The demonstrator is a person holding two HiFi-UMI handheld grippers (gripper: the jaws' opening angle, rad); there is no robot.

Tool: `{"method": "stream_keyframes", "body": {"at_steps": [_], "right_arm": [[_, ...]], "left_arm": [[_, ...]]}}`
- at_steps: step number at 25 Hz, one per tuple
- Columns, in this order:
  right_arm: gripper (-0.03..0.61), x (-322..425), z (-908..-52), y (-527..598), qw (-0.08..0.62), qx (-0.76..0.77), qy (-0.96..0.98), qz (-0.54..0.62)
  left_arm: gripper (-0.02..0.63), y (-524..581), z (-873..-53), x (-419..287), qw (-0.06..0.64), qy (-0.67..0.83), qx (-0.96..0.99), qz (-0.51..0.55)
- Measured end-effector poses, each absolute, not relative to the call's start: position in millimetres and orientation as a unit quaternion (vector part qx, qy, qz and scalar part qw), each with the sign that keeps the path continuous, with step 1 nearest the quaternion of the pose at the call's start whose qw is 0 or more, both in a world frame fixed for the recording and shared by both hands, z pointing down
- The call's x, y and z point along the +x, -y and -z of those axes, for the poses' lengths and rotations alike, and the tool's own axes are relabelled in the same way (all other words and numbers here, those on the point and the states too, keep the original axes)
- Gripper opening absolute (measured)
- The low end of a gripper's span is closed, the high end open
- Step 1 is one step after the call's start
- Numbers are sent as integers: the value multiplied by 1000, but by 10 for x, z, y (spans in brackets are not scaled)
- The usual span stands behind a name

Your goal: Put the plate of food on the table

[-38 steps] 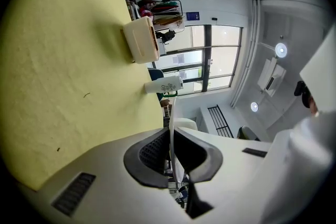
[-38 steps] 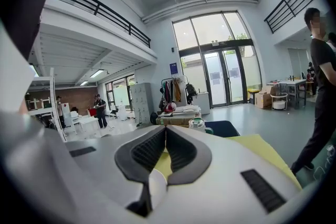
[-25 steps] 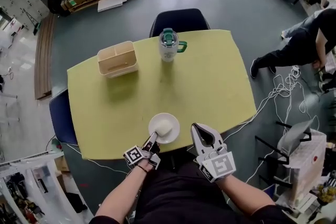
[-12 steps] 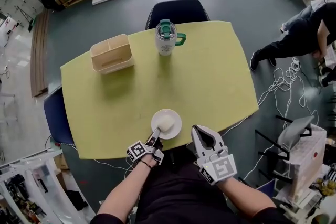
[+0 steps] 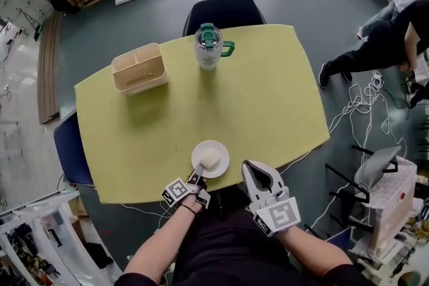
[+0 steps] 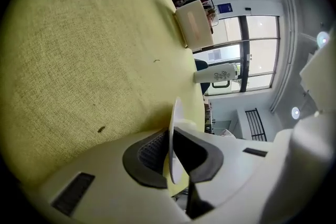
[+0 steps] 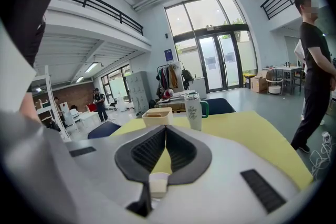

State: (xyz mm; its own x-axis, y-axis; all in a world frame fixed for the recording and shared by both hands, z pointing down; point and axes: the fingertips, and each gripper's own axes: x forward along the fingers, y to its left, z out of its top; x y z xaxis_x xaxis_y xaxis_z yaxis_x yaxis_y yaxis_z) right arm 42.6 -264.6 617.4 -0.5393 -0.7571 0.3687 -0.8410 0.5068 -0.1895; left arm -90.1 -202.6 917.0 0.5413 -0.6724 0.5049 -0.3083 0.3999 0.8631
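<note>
The left hand-held gripper (image 5: 198, 175) reaches in from the near edge of the yellow surface (image 5: 268, 97), and its jaws take the near rim of the plate (image 5: 222, 167). In the left gripper view the thin white rim (image 6: 175, 113) stands edge-on between the two dark pads. The jaws are easing apart, but the pads look to be touching the rim on both sides, so I judge the grip as loosening, not yet let go.

The plate sits flat on the surface close to the near edge, with a pale lump of food (image 5: 210, 157) in its middle. It lies directly on the far side of the left hand-held gripper. The gripper's long axis runs from near to far and leans a little to the right, in line with the plate's centre. Any pull-away would therefore best go straight back along that axis toward the near edge, so the rim is not dragged sideways.

To the right, the right hand-held gripper (image 5: 249, 165) hangs at the near edge, just beside the plate but apart from it. Its jaws are pressed together on nothing. The left hand is the only one on the plate.
</note>
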Motion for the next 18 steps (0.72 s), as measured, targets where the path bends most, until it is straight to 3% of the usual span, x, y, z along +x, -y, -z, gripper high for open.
{"method": "stream_keyframes", "body": {"at_steps": [7,12,18], "right_arm": [[12,408,-6147,2644,119,458,863,-175],[12,422,-6173,2652,122,459,862,-178],[12,420,-6201,2663,123,459,862,-178]], "left_arm": [[54,2086,-9118,-986,664,512,537,93],[106,2112,-9087,-1059,628,550,549,27],[115,1981,-9228,-1155,611,579,535,-65]]}}
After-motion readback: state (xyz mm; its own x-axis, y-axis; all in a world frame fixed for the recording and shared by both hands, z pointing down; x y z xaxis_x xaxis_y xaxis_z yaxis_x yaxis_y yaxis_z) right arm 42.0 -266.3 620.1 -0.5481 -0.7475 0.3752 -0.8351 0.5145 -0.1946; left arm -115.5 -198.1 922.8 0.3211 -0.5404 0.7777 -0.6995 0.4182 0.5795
